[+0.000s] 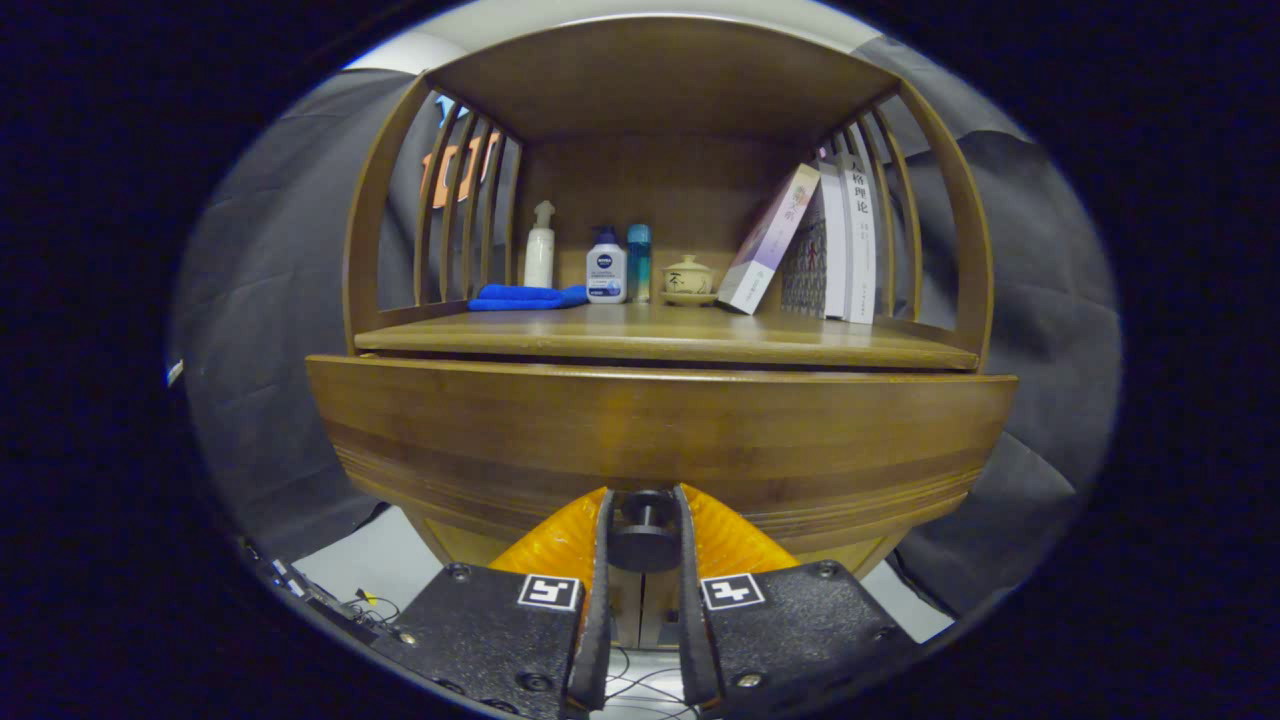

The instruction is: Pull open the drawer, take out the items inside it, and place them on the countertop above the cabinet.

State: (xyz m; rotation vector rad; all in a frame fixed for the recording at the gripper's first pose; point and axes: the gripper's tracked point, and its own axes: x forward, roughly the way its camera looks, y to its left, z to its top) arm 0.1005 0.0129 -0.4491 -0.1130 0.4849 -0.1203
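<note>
Two fingers (598, 560) clench the drawer (660, 430) knob (645, 535) held between them

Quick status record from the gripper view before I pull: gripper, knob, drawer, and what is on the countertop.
gripper: gripper closed on the drawer knob, a finger on each side
drawer: drawer front just beyond the fingers; its inside is hidden
countertop: countertop above the drawer
on countertop, far end: blue cloth, white pump bottle, white bottle with blue cap, teal bottle, lidded cup on saucer
beside the cup: leaning book against upright books
</note>
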